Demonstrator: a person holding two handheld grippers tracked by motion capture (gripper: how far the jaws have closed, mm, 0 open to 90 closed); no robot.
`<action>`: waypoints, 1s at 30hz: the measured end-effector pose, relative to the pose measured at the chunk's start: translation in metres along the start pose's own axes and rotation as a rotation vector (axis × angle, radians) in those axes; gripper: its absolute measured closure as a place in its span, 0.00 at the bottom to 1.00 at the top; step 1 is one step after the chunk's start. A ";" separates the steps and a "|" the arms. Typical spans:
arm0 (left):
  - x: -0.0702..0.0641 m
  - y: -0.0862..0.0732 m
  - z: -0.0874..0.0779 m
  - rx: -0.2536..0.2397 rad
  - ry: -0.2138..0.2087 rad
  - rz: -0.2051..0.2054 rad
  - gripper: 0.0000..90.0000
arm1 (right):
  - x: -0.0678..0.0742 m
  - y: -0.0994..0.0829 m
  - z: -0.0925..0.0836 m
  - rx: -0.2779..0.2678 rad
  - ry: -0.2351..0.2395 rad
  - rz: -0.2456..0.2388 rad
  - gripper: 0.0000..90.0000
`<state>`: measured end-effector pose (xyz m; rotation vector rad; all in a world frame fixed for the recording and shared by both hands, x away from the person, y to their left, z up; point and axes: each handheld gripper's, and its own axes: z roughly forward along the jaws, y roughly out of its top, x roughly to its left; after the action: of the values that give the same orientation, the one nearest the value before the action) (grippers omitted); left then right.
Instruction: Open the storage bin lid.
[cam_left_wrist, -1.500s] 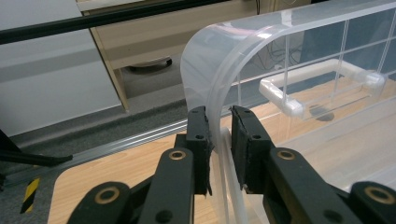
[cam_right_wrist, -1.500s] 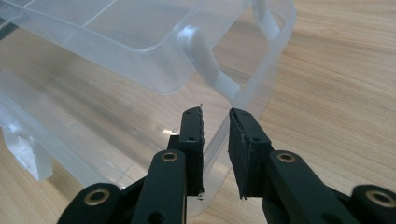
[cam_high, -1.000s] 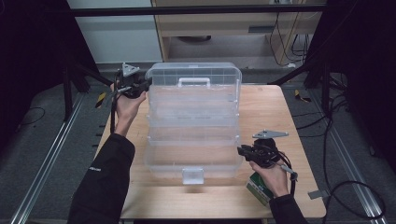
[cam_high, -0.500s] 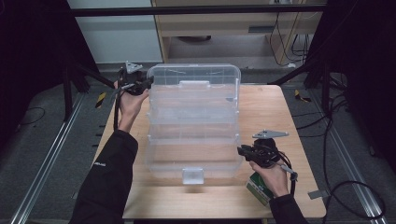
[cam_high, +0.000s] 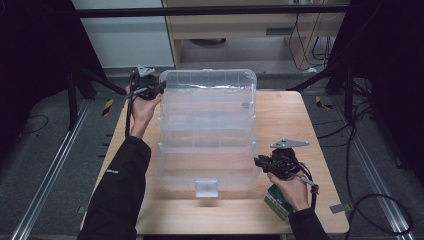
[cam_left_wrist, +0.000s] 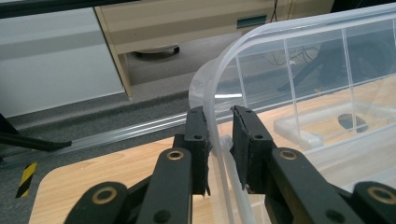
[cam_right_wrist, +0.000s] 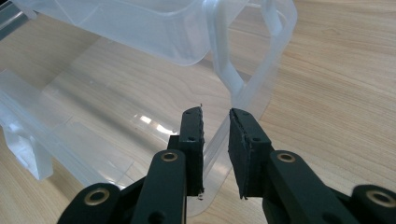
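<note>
High view: clear plastic organizer box (cam_high: 207, 131), lid raised, mid wooden table (cam_high: 320, 125); compartments apparently empty. Green carton (cam_high: 276, 201) by right hand.
Left gripper view: left gripper (cam_left_wrist: 219, 122) jaws clasp the lid's (cam_left_wrist: 299, 65) rim.
Right gripper view: right gripper (cam_right_wrist: 215, 122) jaws straddle the tray's (cam_right_wrist: 140, 28) edge; contact unclear.

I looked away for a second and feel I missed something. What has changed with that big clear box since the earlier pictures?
The left tool, its jaws astride the rim of the clear plastic organizer box's lid, has drifted slightly toward the table's middle, and the lid's far edge has moved with it. The right tool, at the near right corner of the box base, stayed put, as did the green carton under that hand.
</note>
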<state>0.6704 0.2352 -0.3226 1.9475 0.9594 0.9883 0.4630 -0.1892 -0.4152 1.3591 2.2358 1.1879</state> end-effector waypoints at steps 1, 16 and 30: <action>-0.001 0.001 0.001 0.006 0.003 -0.004 0.84 | 0.000 0.000 0.000 0.000 0.000 -0.001 0.84; 0.001 -0.001 0.014 0.041 0.012 0.027 0.82 | -0.001 0.000 0.000 -0.002 0.004 -0.003 0.84; 0.018 -0.009 -0.037 -0.037 -0.018 0.074 0.78 | -0.002 -0.001 0.001 -0.006 0.022 -0.003 0.83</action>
<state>0.6432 0.2644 -0.3085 1.9697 0.8582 1.0217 0.4639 -0.1907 -0.4164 1.3461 2.2462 1.2132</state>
